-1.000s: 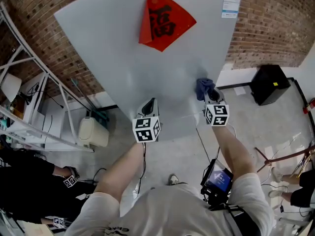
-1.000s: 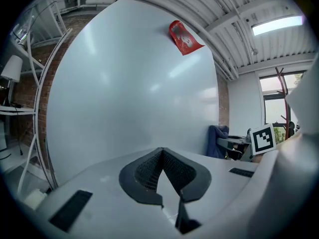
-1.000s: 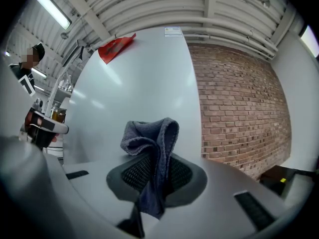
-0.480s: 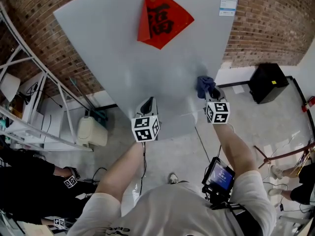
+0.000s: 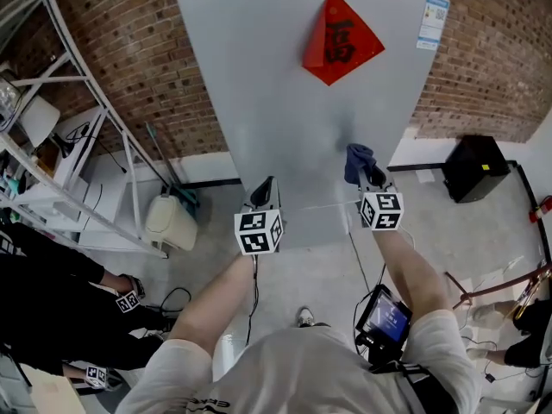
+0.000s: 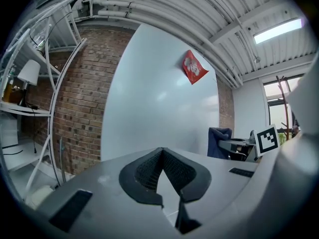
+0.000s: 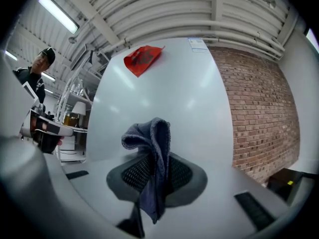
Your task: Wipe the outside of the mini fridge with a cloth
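Cloth (image 7: 149, 138) in jaws of right gripper (image 7: 154, 169)

Bright, even indoor light comes from a ceiling light strip (image 6: 278, 30) and a window (image 6: 278, 93), and it leaves soft pale reflections on the grey fridge door (image 7: 164, 93) (broad patches, not sharp spots). Both gripper views bend hard toward a dark round rim. The near bodies of the left gripper (image 6: 161, 152) and right gripper (image 7: 154, 163) look slightly soft, while the cloth (image 7: 149, 133) is crisp. The head view bows the brick wall (image 5: 129, 59) at its edges.
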Tool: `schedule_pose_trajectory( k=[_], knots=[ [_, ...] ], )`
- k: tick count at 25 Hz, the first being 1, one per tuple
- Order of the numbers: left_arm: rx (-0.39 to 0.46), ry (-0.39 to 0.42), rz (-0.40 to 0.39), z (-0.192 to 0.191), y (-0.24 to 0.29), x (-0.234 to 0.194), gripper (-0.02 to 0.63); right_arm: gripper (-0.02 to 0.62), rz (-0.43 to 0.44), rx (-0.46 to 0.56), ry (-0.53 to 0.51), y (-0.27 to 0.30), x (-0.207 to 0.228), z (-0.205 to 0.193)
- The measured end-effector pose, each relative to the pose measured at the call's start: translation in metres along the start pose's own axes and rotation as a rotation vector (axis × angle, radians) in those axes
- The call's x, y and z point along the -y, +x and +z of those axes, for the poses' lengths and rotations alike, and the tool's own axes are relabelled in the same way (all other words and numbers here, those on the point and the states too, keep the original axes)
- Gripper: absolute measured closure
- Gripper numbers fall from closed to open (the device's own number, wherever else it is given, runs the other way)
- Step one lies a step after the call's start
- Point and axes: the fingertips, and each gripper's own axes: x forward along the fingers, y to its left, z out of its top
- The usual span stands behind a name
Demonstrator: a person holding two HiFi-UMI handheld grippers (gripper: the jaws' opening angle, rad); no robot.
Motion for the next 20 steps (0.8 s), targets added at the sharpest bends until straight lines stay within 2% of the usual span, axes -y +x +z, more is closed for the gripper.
schedule_pose_trajectory(
  k=[5,11,16,20],
  knots=[
    [0.018,-0.006,0.026,0.007,-0.051,-0.027,0.603,0.537,0.068,0.019,0.007,-0.013,-0.068,0.019],
    [0.024,-0.03,0.047,-0.001,-0.101,-0.053,0.603,0.537,0.141,0.015,0.021,-0.028,-0.146,0.023],
    [0.018,-0.052,0.07,-0.013,-0.115,-0.066,0.603,0.537,0.203,-0.008,0.036,-0.03,-0.192,0.007],
    [0.026,-0.046,0.077,-0.028,-0.109,-0.07,0.603,0.537,0.239,-0.02,0.045,-0.018,-0.204,-0.016]
  ],
)
